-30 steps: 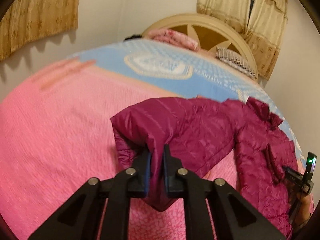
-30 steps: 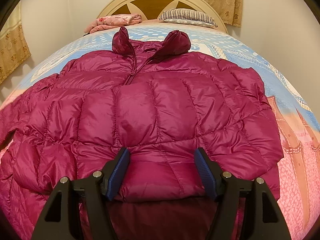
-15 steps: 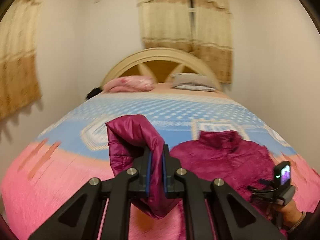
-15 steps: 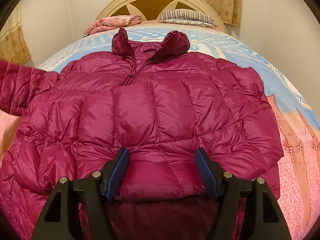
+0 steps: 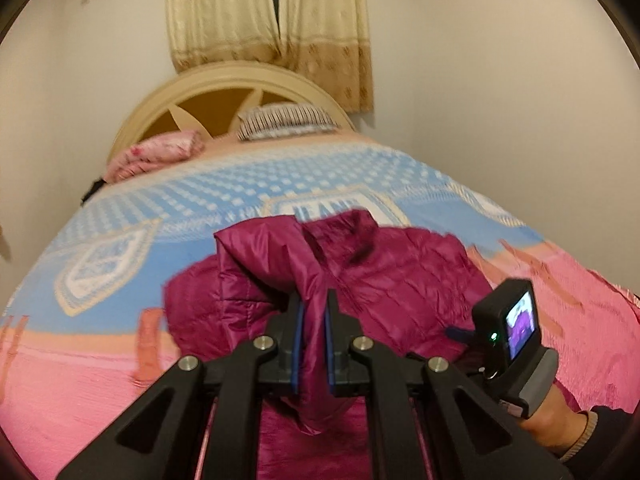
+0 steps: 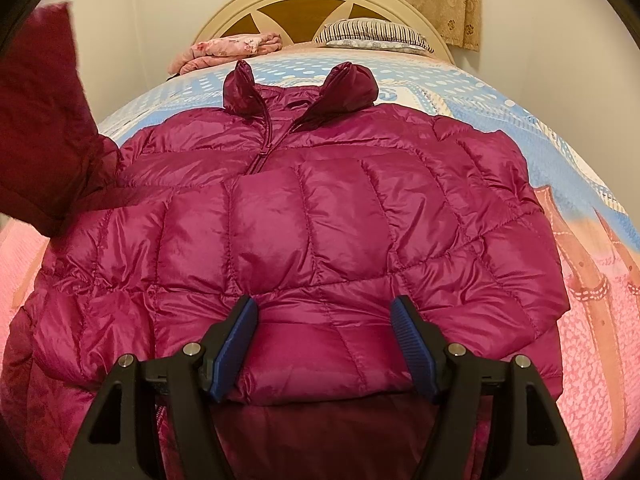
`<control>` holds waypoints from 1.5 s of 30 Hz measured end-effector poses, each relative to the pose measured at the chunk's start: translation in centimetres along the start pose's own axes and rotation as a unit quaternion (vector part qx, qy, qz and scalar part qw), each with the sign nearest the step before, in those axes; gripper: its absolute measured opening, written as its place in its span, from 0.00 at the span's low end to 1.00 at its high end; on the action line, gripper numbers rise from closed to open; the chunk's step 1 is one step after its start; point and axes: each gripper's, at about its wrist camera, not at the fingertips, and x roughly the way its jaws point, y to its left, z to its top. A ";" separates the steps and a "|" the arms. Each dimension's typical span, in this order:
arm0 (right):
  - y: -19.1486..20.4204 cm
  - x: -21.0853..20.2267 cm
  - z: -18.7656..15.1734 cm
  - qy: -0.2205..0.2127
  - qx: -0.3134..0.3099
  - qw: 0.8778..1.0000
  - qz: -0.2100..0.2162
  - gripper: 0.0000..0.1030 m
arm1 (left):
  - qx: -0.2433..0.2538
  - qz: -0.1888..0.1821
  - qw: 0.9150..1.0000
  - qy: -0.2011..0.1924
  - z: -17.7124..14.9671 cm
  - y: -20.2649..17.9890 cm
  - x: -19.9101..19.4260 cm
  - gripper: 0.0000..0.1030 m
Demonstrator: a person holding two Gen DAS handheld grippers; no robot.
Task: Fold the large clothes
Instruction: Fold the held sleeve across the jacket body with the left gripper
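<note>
Magenta puffer jacket (image 6: 320,216) lies front-up on the bed (image 6: 580,184), collar toward the headboard (image 6: 320,4). Left tool (image 5: 314,340) clamped on the sleeve cuff (image 5: 280,264), lifted above the jacket. Right tool (image 6: 324,344) jaws apart, straddling the hem, not pinching. Judged light, soft, slippery, springy; grip at seams or cuffs.

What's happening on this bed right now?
A person is folding a magenta jacket on the bed with two handheld grippers. The left gripper is shut on a sleeve, lifted off the bed at the jacket's side. The right gripper is open, its jaws straddling the hem without pinching it. The other sleeve lies flat.
</note>
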 end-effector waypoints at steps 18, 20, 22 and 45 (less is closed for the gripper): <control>-0.9 -0.3 0.0 -0.007 0.031 0.999 0.013 0.72 | 0.056 -0.009 0.997 0.058 -3.0 -5.5 4.8 0.19; -0.7 -0.2 0.1 -0.006 0.029 1.000 0.011 0.72 | 0.061 -0.014 0.997 0.054 -2.9 -6.0 4.5 0.21; -0.7 -0.2 0.0 -0.007 0.028 1.000 0.010 0.72 | 0.062 -0.016 0.996 0.055 -2.8 -6.2 4.9 0.23; -3.6 -4.5 0.3 -0.052 0.110 0.993 -0.004 0.72 | -0.020 0.147 0.982 0.112 -5.4 4.1 13.7 0.97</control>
